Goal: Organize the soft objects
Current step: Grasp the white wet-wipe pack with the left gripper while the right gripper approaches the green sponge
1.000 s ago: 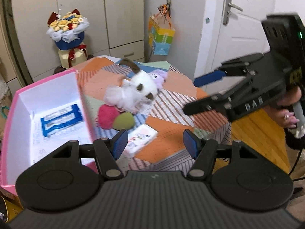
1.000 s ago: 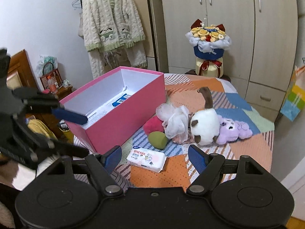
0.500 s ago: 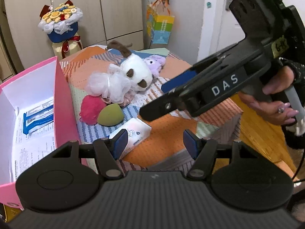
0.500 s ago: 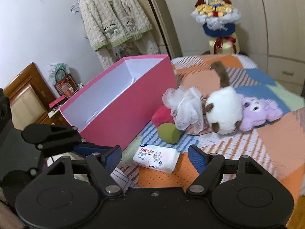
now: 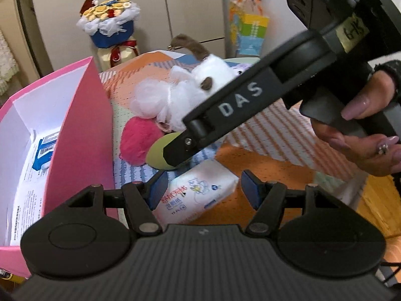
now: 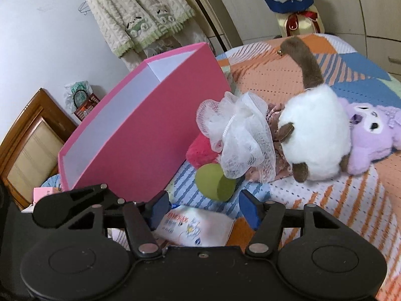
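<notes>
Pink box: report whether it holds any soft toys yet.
None visible. The pink box stands open; only printed paper shows inside. Part stays hidden.

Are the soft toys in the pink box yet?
Not yet. The pink box holds only papers. The right gripper has its jaws closing around the tissue pack, not gripping yet. The mesh pouf, white plush, purple plush and green sponge wait on the quilt.

pink box beside crowded toys
</notes>
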Motion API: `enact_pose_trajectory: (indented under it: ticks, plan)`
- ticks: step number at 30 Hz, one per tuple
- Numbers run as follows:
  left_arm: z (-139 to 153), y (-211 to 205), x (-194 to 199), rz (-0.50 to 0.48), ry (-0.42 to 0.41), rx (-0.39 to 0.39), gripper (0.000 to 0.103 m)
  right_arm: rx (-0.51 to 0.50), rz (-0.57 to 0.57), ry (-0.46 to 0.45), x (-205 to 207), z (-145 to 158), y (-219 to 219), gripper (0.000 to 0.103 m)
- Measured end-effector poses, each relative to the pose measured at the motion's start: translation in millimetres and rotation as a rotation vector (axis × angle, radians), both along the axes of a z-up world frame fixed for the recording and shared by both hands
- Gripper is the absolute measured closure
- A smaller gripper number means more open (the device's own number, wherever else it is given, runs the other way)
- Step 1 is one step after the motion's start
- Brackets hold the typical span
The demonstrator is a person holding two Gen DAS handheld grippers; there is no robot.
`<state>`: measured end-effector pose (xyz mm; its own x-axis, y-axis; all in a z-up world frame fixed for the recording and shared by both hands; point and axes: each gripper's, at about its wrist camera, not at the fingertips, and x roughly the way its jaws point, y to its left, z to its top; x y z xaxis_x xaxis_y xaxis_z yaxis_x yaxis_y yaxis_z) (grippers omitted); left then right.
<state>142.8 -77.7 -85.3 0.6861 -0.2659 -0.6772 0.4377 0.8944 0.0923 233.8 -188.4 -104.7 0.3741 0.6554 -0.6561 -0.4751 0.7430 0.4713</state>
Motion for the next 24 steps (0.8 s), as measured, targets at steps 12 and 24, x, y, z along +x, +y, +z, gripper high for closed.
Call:
enact_pose_trajectory:
  ticks: [12, 24]
  plan:
    - [-20, -8, 10, 0.057, -0.028, 0.052, 0.025, -0.023, 0.006, 0.033, 23, -19, 21, 0.036]
    - [-26, -3, 12, 0.067, 0.004, -0.015, 0.031, -0.074, -0.001, -0.043, 7, -17, 20, 0.058]
